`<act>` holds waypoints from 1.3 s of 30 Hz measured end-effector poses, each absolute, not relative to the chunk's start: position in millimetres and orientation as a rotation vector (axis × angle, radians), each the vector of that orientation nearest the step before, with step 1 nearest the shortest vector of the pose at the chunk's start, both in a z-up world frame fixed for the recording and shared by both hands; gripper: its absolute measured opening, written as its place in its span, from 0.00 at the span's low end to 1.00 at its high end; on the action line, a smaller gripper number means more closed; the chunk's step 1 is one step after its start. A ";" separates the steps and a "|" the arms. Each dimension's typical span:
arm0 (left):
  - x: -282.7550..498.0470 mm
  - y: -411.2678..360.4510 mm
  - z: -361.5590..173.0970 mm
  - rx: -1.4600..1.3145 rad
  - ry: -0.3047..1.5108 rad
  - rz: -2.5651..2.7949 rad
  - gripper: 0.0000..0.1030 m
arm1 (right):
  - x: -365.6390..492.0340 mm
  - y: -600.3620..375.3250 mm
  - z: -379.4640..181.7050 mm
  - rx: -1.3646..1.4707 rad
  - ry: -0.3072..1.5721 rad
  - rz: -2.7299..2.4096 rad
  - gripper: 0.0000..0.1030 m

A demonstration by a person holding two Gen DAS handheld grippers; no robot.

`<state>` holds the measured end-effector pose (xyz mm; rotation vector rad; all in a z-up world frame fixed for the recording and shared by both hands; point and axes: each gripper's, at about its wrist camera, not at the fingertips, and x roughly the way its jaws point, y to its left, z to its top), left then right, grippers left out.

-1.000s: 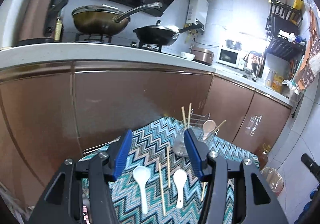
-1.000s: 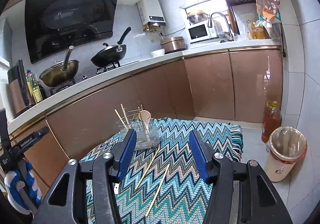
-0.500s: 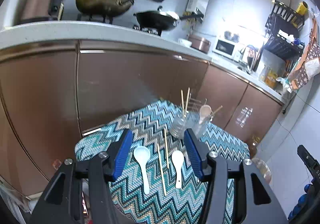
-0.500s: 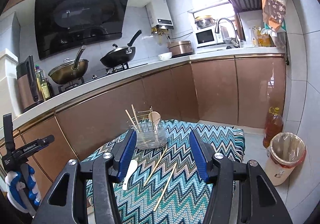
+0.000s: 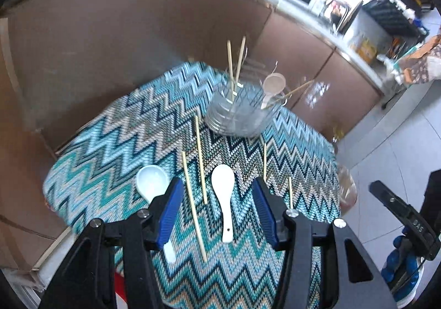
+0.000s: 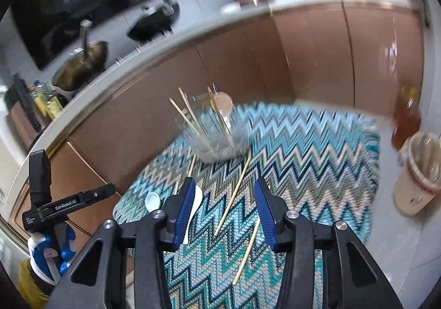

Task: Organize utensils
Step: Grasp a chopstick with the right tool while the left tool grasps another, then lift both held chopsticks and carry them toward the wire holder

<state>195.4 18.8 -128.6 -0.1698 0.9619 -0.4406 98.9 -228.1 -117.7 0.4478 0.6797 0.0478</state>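
Note:
A small table with a zigzag teal cloth (image 5: pixel 110 149) carries a wire utensil holder (image 5: pixel 239 113) holding chopsticks and a tan spoon (image 5: pixel 273 85). Two white ceramic spoons (image 5: pixel 224 190) (image 5: pixel 151 185) and several loose chopsticks (image 5: pixel 199 160) lie on the cloth. My left gripper (image 5: pixel 217 209) is open, hovering above the middle spoon and two chopsticks. My right gripper (image 6: pixel 224 209) is open above another chopstick (image 6: pixel 234 193); a white spoon (image 6: pixel 194 207) lies partly behind its left finger. The holder (image 6: pixel 217 138) shows blurred beyond.
Brown kitchen cabinets (image 5: pixel 137 22) stand close behind the table, with pans on the counter (image 6: pixel 154 22). An oil bottle (image 6: pixel 408 121) and a lined bin (image 6: pixel 419 171) stand on the tiled floor to the right of the table.
Both grippers have tilted downward and moved closer over the table; the utensils now fill more of each view. Both stay open and empty.

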 end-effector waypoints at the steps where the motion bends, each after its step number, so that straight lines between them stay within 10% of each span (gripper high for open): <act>1: 208.7 13.5 -135.1 -0.162 0.988 -0.444 0.46 | 109.0 -227.5 -121.4 0.452 0.700 0.054 0.41; 14: 343.8 -29.0 -233.1 -0.193 1.244 -0.426 0.19 | 262.2 -236.7 -223.3 0.479 1.037 0.106 0.30; 39: 386.2 -49.7 -273.7 -0.159 1.383 -0.383 0.05 | 335.5 -220.9 -279.5 0.440 1.205 0.076 0.12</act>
